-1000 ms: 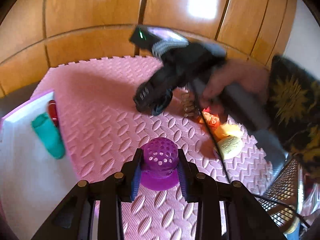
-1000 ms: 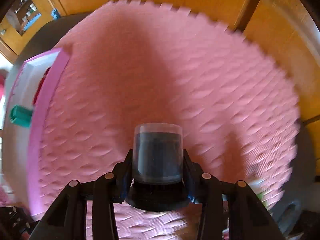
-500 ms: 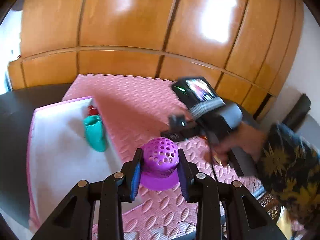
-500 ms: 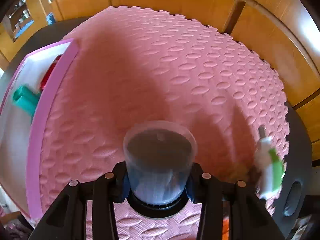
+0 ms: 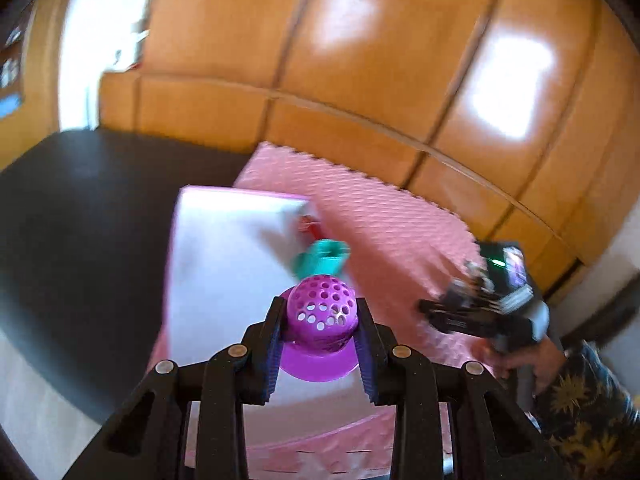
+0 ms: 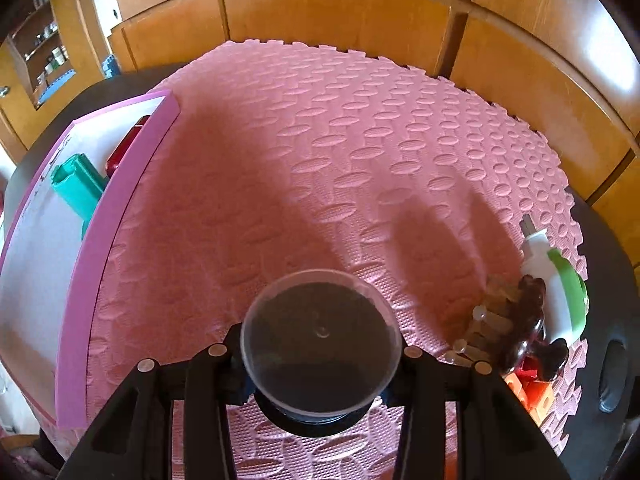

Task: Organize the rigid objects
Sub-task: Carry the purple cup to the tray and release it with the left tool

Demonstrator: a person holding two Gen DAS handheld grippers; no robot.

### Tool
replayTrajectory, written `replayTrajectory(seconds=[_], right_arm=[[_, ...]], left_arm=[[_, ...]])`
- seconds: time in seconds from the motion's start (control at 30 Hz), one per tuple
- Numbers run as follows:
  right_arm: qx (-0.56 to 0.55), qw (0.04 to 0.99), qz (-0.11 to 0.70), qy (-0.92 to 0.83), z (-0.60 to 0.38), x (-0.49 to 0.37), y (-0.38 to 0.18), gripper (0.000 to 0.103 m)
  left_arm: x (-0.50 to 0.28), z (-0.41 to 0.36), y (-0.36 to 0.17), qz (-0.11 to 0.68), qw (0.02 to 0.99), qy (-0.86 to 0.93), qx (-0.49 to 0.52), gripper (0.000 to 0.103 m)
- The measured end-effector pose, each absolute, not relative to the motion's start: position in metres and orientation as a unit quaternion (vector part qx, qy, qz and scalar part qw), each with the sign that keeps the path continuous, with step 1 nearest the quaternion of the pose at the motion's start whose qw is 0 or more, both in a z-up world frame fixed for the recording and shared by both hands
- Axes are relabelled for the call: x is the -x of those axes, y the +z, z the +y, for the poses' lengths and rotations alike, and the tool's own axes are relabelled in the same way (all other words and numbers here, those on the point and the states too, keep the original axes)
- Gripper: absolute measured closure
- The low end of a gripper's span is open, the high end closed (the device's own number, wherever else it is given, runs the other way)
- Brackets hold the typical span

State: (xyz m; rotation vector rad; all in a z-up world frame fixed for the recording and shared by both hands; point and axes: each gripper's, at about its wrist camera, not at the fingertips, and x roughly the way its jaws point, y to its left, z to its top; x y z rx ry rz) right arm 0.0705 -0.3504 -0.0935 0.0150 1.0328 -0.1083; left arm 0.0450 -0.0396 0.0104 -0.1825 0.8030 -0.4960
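Note:
My left gripper [image 5: 322, 330] is shut on a purple perforated dome toy [image 5: 320, 320] and holds it above the near part of the white tray with a pink rim [image 5: 224, 248]. A teal piece [image 5: 320, 262] and a red piece [image 5: 310, 228] lie in the tray by its right wall. My right gripper [image 6: 320, 354] is shut on a clear plastic spindle case with a black base [image 6: 320, 340], held above the pink foam mat [image 6: 340, 152]. The right gripper also shows in the left wrist view [image 5: 480, 308], over the mat's right side.
The tray [image 6: 120, 200] lies at the mat's left edge, with the teal piece [image 6: 78, 186] and red piece [image 6: 124, 148] inside. A white and green bottle [image 6: 556, 288], a dark brown figure [image 6: 524, 324] and orange blocks [image 6: 528, 388] sit at the mat's right edge. Wooden panels stand behind.
My left gripper has swung left with the purple dome, from over the mat to over the tray. My right gripper has lifted and tilted the spindle case, bringing the objects at the right into view.

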Motion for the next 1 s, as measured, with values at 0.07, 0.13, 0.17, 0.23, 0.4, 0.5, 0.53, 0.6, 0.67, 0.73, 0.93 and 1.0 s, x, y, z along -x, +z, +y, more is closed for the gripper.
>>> replayTrajectory(seconds=[0.07,0.13,0.17,0.23,0.4,0.5,0.53,0.6,0.67,0.73,0.93,1.0], right_arm=[[-0.006,0.872,0.486,-0.051,-0.349,-0.068,-0.093,0.059],[-0.005,0.876,0.479,-0.052,-0.347,-0.066,-0.094,0.059],[-0.006,0.877,0.477,-0.052,-0.346,-0.063,-0.093,0.059],[-0.007,0.878,0.476,-0.052,-0.346,-0.062,-0.093,0.059],[-0.008,0.877,0.477,-0.049,-0.347,-0.063,-0.093,0.059],[-0.011,0.880,0.472,-0.050,-0.347,-0.062,-0.093,0.059],[-0.012,0.880,0.471,-0.050,-0.347,-0.061,-0.093,0.059],[-0.012,0.882,0.469,-0.050,-0.348,-0.061,-0.094,0.059],[-0.013,0.882,0.468,-0.049,-0.348,-0.060,-0.093,0.059],[-0.013,0.883,0.467,-0.049,-0.348,-0.060,-0.093,0.059],[-0.015,0.886,0.461,-0.049,-0.349,-0.057,-0.093,0.059],[-0.016,0.886,0.460,-0.049,-0.349,-0.057,-0.093,0.059]], left_arm=[[-0.055,-0.030,0.003,0.395,0.886,-0.226,0.093,0.070],[-0.069,-0.022,-0.006,0.408,0.884,-0.209,0.096,0.070],[-0.077,-0.021,-0.011,0.415,0.881,-0.206,0.098,0.070],[-0.090,-0.020,-0.017,0.425,0.878,-0.197,0.102,0.070],[-0.133,-0.035,-0.026,0.443,0.868,-0.195,0.106,0.070],[-0.162,-0.052,-0.030,0.447,0.867,-0.198,0.100,0.070],[-0.169,-0.056,-0.032,0.450,0.866,-0.197,0.100,0.070],[-0.186,-0.065,-0.037,0.459,0.859,-0.202,0.103,0.070],[-0.198,-0.075,-0.043,0.465,0.857,-0.200,0.102,0.070],[-0.208,-0.087,-0.047,0.466,0.856,-0.203,0.096,0.070],[-0.227,-0.114,-0.066,0.483,0.848,-0.203,0.082,0.069],[-0.230,-0.118,-0.071,0.485,0.848,-0.196,0.078,0.065]])
